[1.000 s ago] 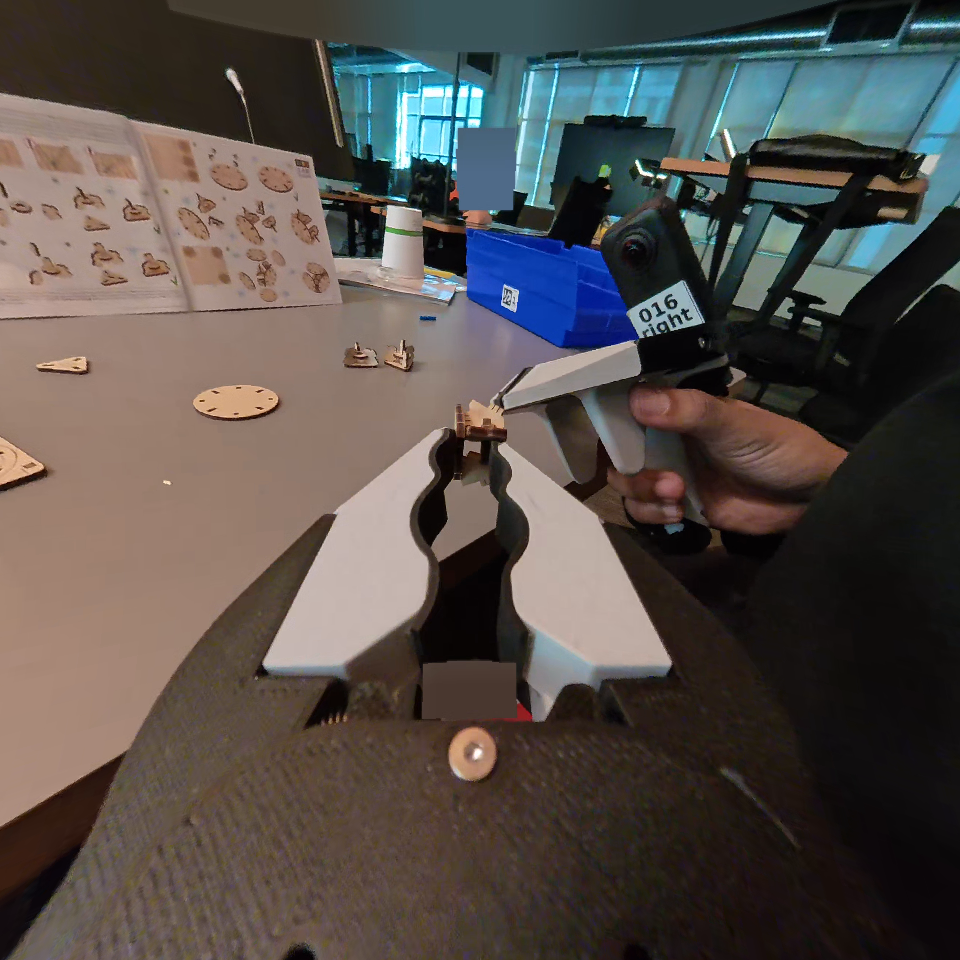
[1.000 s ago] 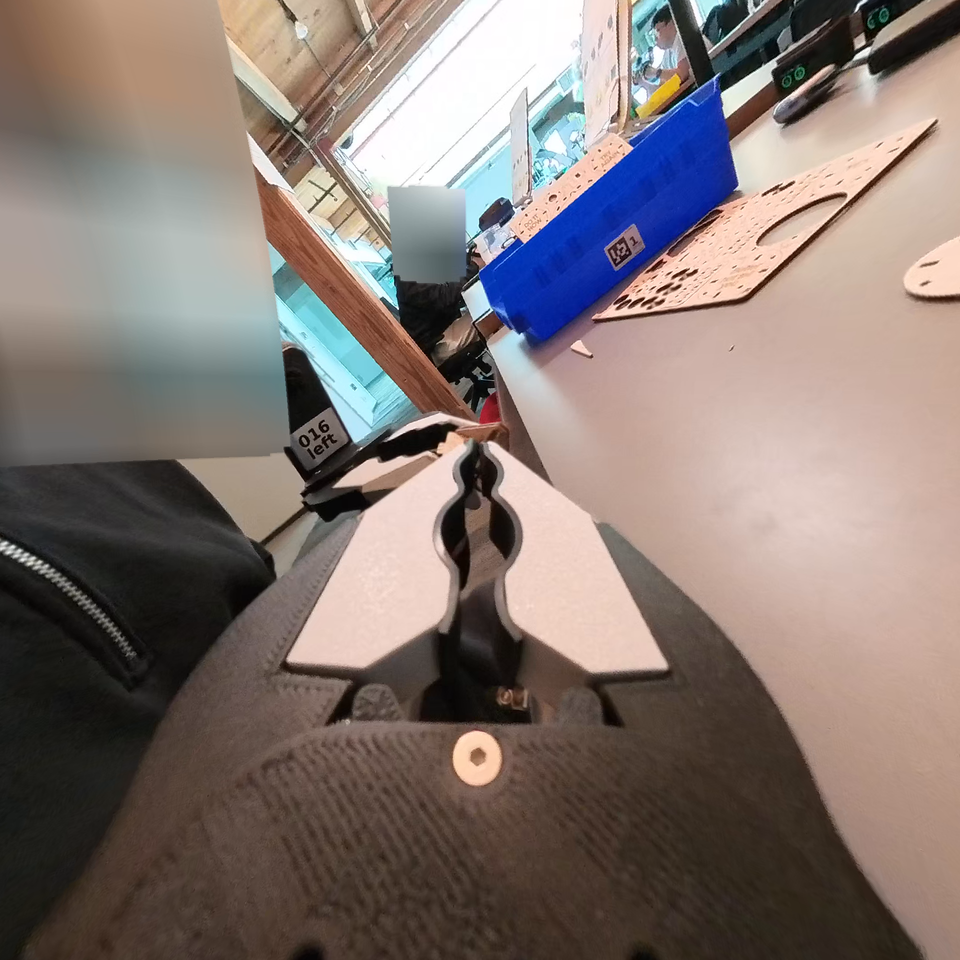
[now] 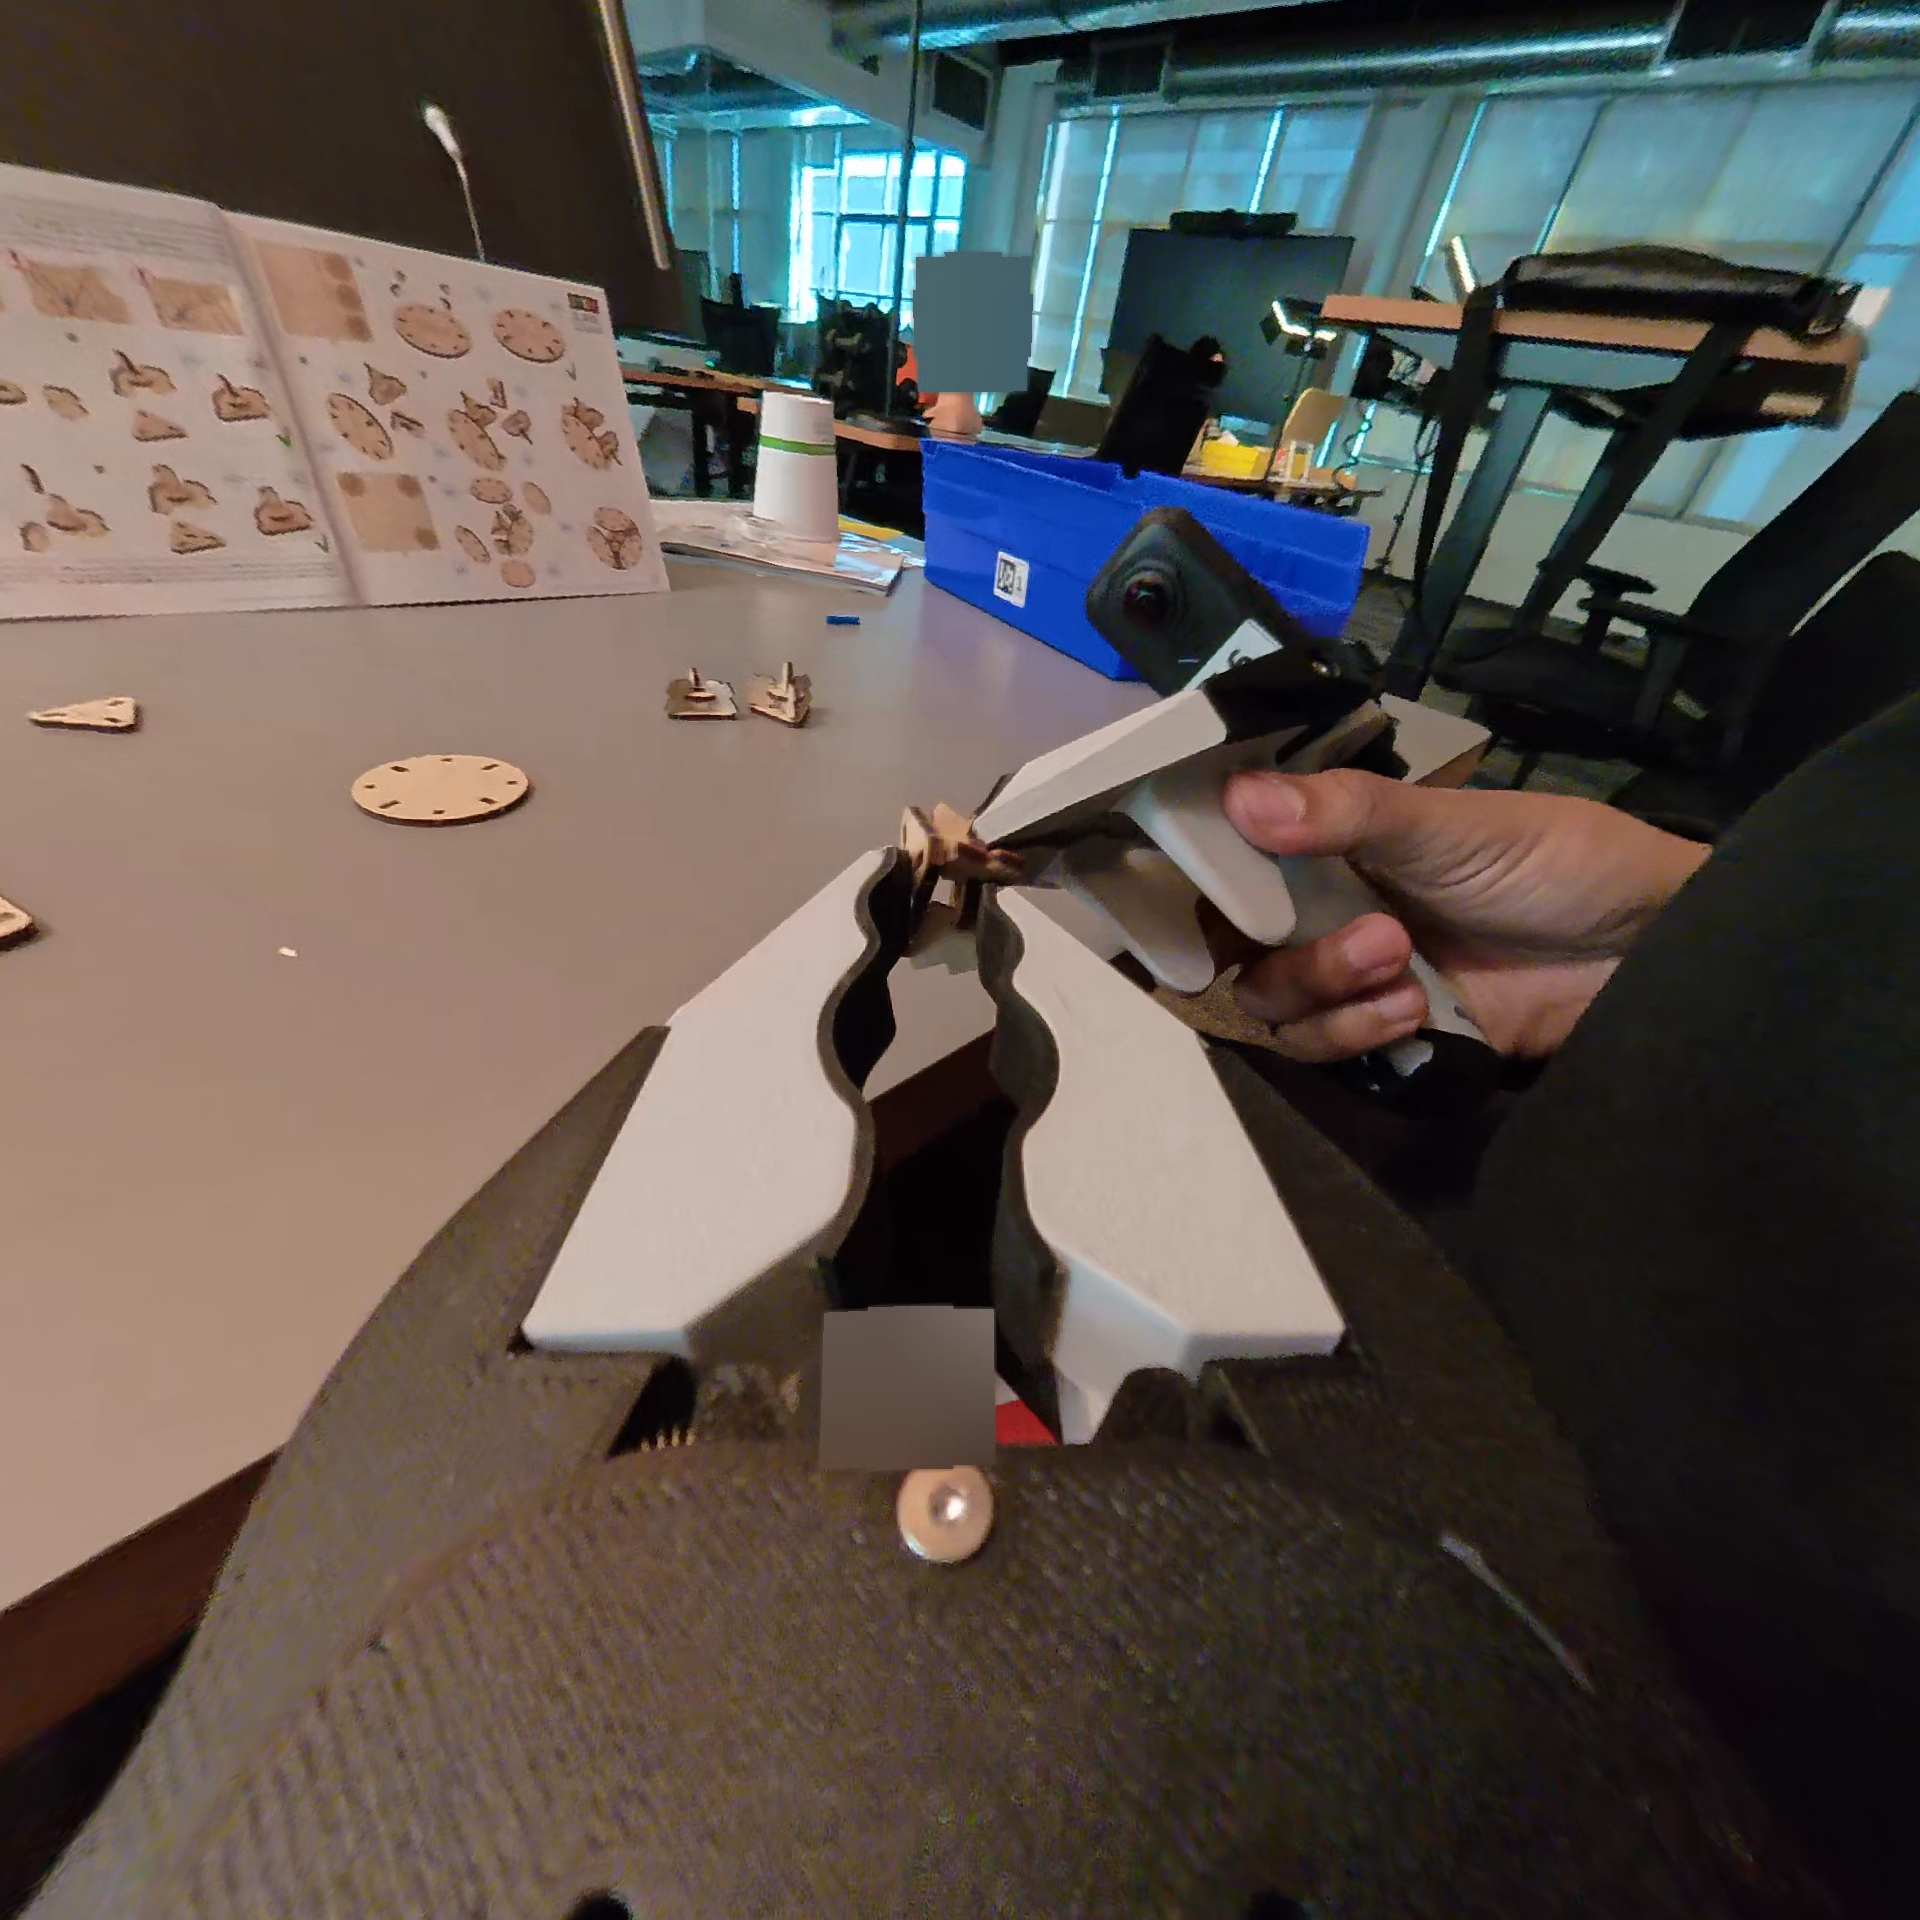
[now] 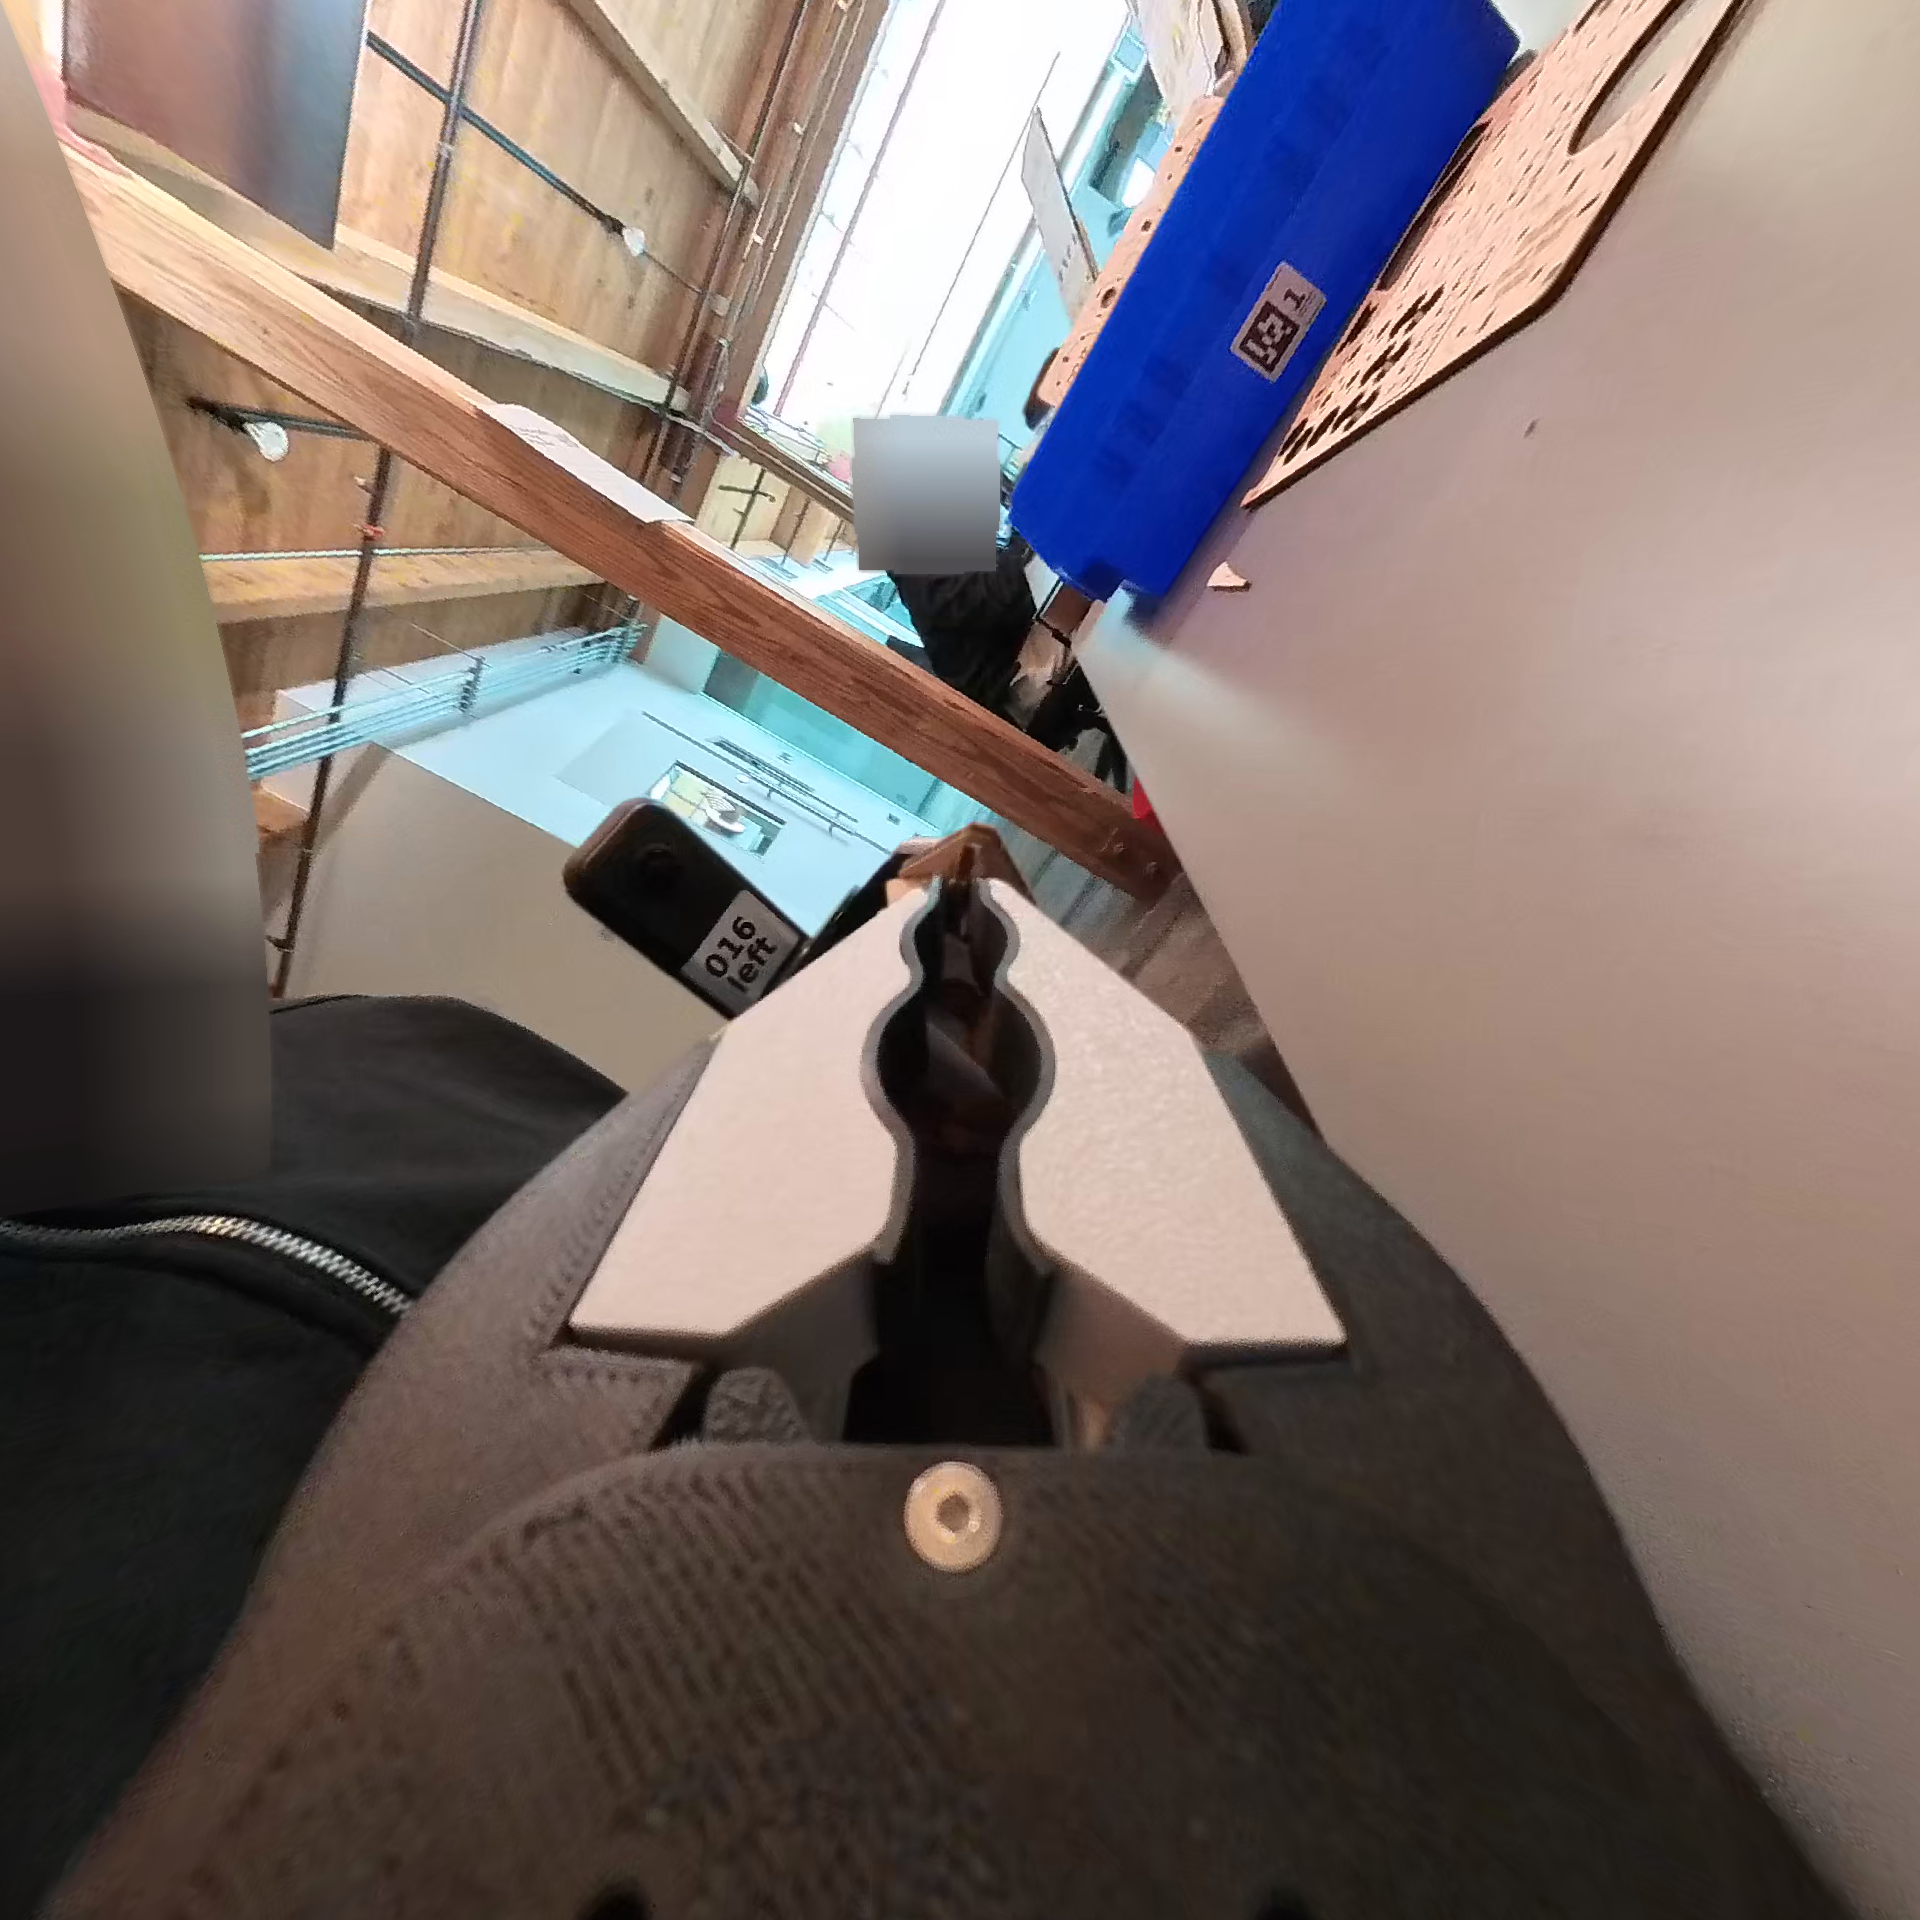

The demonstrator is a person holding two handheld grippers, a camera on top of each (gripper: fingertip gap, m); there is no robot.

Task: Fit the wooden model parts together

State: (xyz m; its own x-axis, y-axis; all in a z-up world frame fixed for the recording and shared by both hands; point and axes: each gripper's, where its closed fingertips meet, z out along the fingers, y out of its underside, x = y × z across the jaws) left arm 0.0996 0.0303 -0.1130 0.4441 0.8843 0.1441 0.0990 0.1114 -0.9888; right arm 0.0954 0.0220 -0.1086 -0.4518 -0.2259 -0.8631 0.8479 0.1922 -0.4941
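Open tabletop (image 3: 312, 1039) ahead, wooden disc (image 3: 440, 790), blue bin (image 3: 1049, 561) beyond

Right gripper (image 3: 992, 842) now tipped steeper, rolled over, tips pinching into the wooden piece (image 3: 951, 862); own view swung skyward.

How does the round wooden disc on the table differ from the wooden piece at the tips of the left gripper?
The round wooden disc lies flat on the table, untouched; the small wooden piece is in the air, clamped between the left gripper fingertips, with the right gripper tip at it. The disc is one flat circle with slots; the piece is several parts joined. Both are pale, laser-cut wood.
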